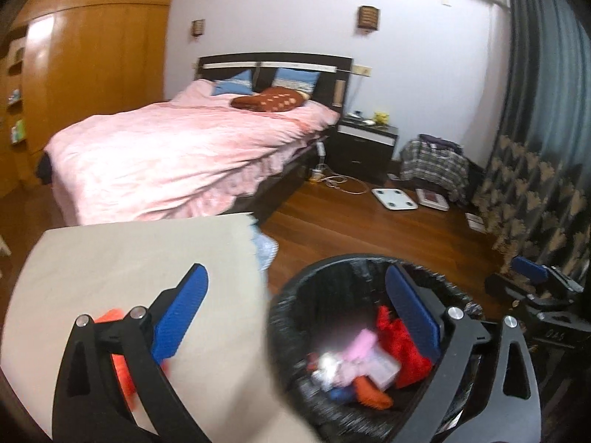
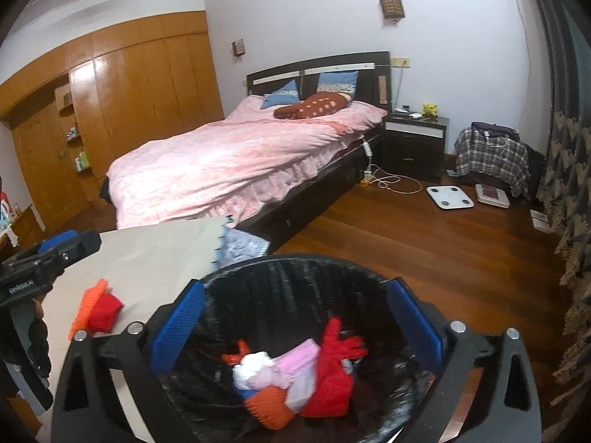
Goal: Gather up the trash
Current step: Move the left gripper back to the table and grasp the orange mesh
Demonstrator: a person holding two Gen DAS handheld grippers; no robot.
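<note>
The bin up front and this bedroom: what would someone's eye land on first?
The black-lined trash bin in the foreground, already holding red, orange and pink scraps, with the open right tongs spread above it. Beside it, a beige table holds one more red and orange piece, near the open left tongs. Behind stands a bed with a pink cover.

pink bed, nightstand, floor scale
</note>
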